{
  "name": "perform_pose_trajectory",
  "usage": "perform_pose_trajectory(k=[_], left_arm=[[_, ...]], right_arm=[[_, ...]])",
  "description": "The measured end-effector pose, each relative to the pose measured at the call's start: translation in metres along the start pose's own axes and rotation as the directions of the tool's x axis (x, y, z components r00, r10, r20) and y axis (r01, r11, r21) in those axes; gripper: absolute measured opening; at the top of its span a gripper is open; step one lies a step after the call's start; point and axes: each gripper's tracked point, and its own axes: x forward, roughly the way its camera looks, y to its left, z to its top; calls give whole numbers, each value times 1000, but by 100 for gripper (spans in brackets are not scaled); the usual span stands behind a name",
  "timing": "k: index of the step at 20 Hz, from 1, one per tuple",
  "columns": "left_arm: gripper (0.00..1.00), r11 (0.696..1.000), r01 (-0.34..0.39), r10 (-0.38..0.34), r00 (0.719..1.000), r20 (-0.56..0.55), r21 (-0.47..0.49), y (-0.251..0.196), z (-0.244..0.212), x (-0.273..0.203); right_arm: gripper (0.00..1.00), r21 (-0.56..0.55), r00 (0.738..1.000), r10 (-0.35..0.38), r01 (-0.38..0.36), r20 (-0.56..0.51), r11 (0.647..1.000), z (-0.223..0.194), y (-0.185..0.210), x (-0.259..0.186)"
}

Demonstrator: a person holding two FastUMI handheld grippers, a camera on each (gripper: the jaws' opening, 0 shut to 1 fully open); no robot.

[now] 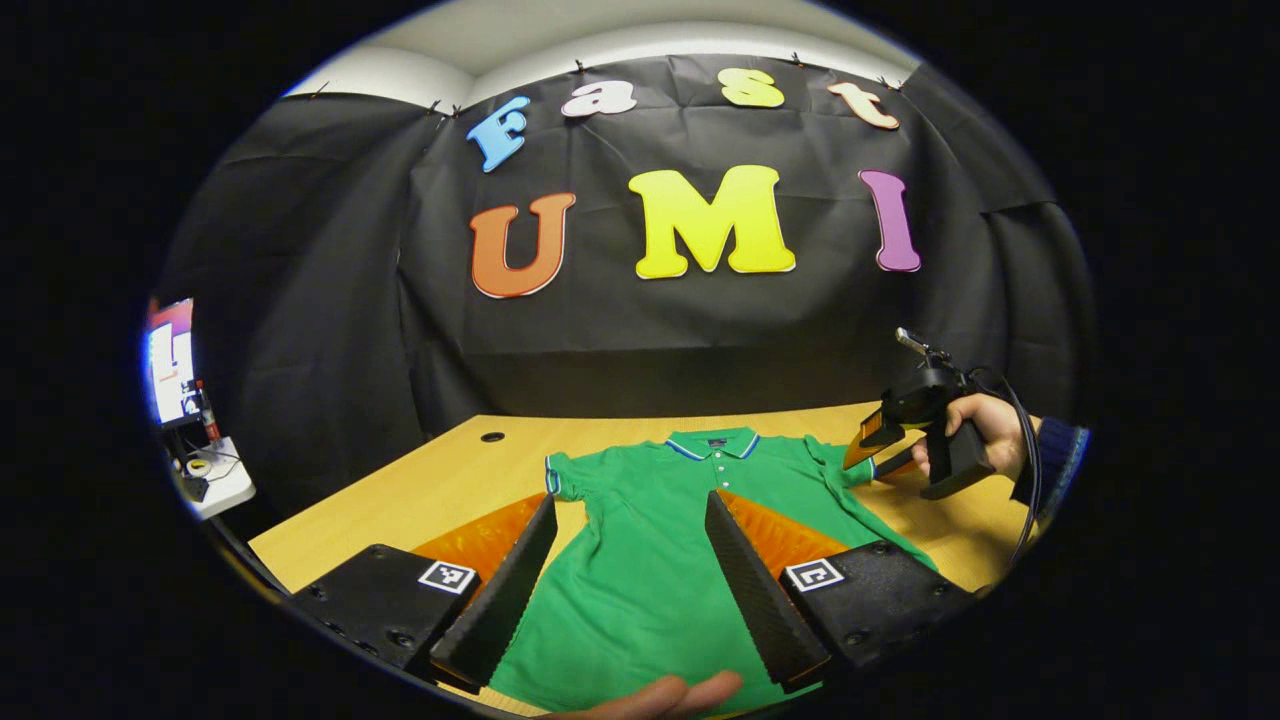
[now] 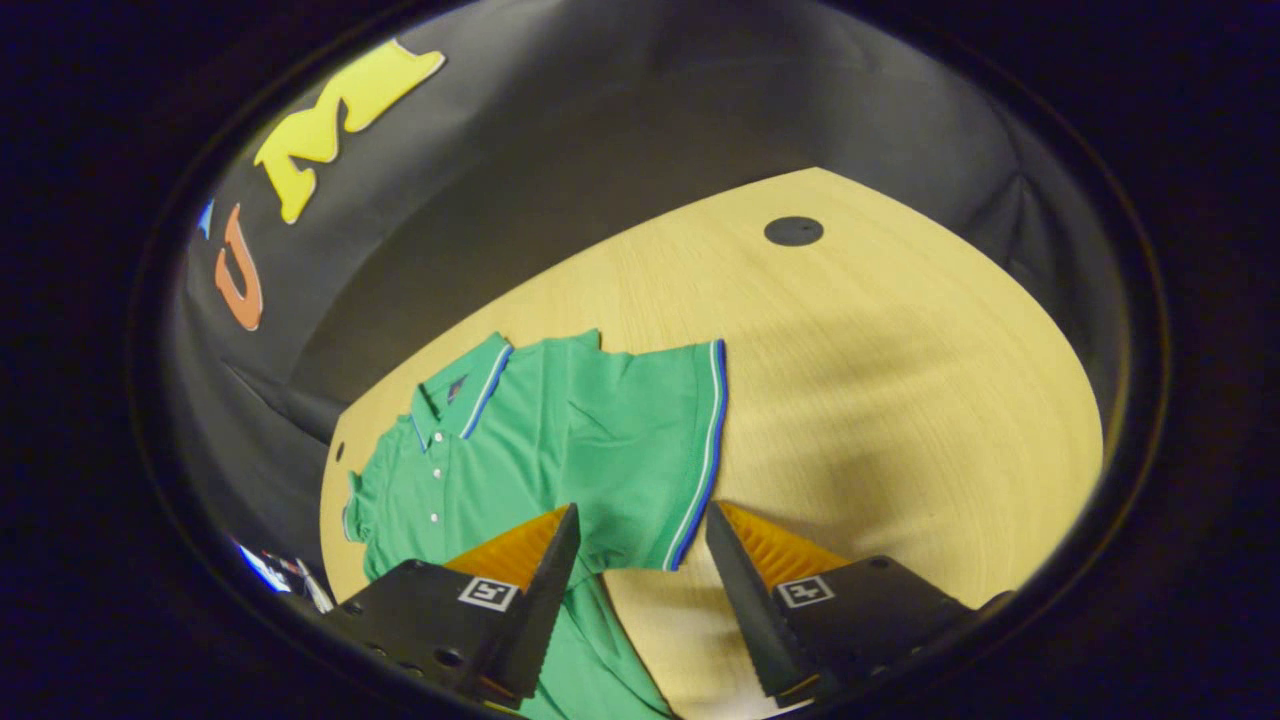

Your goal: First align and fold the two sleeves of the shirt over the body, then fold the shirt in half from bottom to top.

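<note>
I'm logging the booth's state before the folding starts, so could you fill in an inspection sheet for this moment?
Surface: wooden table, with a round dark grommet.
Job's things: green polo shirt lies flat, collar toward the wall; both sleeves spread out, neither folded.
Clutter: nothing seen on the table.
Grippers: left claw open above the shirt's body; right claw open, at the cuff of one sleeve.
Cables: a black cable hangs from the right gripper.
Surroundings: black cloth wall; a side stand with a lit screen and small items.
</note>
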Motion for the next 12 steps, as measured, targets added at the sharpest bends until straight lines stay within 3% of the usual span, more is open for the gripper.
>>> perform_pose_trajectory(k=[2,3,6,7,8,9,10,12], left_arm=[[97,1000,-22,22,1000,-14,-4,7,-3,2],[97,1000,-26,25,1000,-17,-12,9,-4,3],[96,999,-24,23,1000,-17,-29,10,-2,3],[96,999,-26,26,1000,-16,-30,11,-2,2],[96,999,-27,26,1000,-15,-29,12,-1,3],[96,999,-26,26,1000,-15,-29,11,-1,2],[96,999,-26,26,1000,-15,-30,11,-2,1],[96,999,-25,25,1000,-16,-33,11,1,1]], right_arm=[[58,-14,998,-56,56,-31,998,6,-1,3],[57,-38,995,-90,88,-35,995,8,-5,5],[24,-86,992,-120,117,-30,989,9,-7,8],[24,-94,992,-120,117,-30,989,10,-9,4],[15,-91,993,-114,111,-31,990,9,-9,8],[13,-69,994,-100,97,-36,993,9,-6,8],[1,-52,995,-88,85,-48,995,8,-5,5],[1,-62,995,-83,80,-48,995,6,-7,1]])
